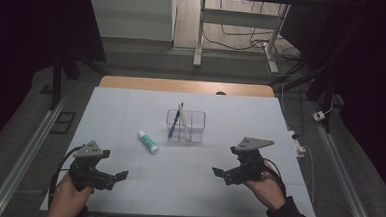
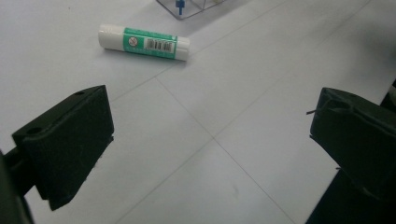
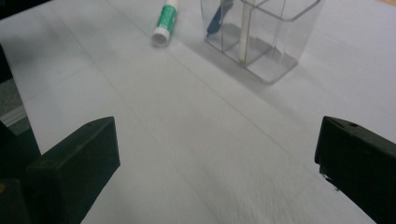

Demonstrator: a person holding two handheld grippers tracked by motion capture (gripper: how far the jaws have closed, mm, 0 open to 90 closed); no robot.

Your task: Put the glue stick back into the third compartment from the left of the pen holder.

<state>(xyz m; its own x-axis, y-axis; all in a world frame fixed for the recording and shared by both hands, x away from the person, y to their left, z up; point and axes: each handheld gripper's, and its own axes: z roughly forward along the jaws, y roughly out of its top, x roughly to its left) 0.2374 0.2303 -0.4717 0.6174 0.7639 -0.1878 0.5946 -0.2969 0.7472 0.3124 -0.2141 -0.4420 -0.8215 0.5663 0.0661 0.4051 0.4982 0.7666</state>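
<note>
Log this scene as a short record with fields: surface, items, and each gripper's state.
surface: white table, its wooden edge showing at the far side
glue stick: glue stick, green and white, lying flat on the table, left of the organizer and apart from it
organizer: clear organizer with compartments, upright
organizer contents: blue pen and a white stick, both leaning inside
left gripper: left gripper, fingers wide apart, nothing between them
right gripper: right gripper, fingers wide apart, nothing between them

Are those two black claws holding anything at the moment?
No. The left gripper and the right gripper are both open and empty; the glue stick lies untouched on the table.
</note>
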